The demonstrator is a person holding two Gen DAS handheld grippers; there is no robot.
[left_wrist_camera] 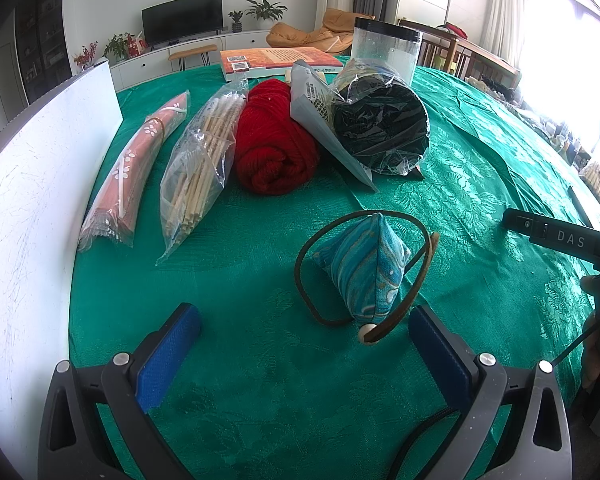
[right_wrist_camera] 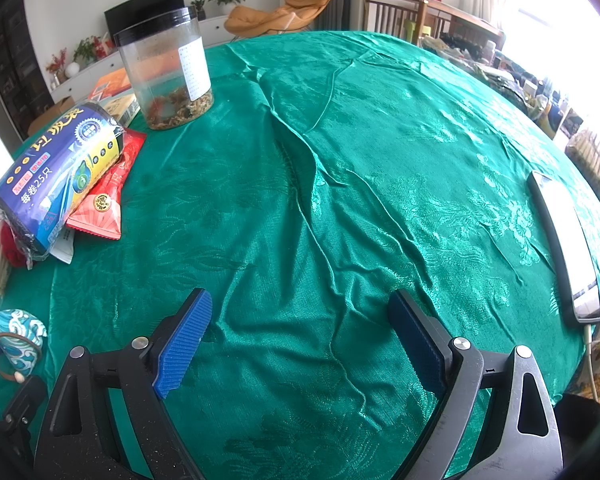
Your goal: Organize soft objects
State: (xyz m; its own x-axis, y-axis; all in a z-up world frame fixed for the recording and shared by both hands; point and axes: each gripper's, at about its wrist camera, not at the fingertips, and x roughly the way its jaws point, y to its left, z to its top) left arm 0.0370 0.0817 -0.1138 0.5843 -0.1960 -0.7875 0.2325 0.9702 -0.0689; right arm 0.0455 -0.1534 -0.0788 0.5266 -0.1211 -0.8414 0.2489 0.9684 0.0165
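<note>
Left gripper (left_wrist_camera: 304, 344): jaws wide apart, nothing between them; blue pads low over the cloth.
Right gripper (right_wrist_camera: 300, 340): jaws wide apart, empty; only bare wrinkled cloth between the pads.
Cloth (left_wrist_camera: 260, 380): green patterned tablecloth, creased, covers the table in both views.
Pouch (left_wrist_camera: 364, 268): small blue patterned fabric pyramid, lies on the cloth just ahead of the left gripper, right of centre, not touched by either pad.
Cord (left_wrist_camera: 300, 280): brown loop around the pouch, ends in a pale bead (left_wrist_camera: 367, 334) near the right pad of the left gripper.
Yarn (left_wrist_camera: 276, 140): red ball, behind the pouch, between the sticks and the roll.
Sticks (left_wrist_camera: 200, 160): bamboo sticks in a clear bag, left of the yarn.
Mat (left_wrist_camera: 132, 176): pink rolled item in plastic, flower print, left of the sticks, beside the white board (left_wrist_camera: 28, 208).
Roll (left_wrist_camera: 380, 128): black roll in clear wrap, right of the yarn, touching it or not: cannot tell.
Jar (right_wrist_camera: 168, 72): clear, black lid, dried bits at the bottom, upright behind the roll.
Book (left_wrist_camera: 276, 60): orange cover, flat at the far edge.
Phone (right_wrist_camera: 568, 240): lies at the right edge of the cloth, well apart from the rest.
</note>
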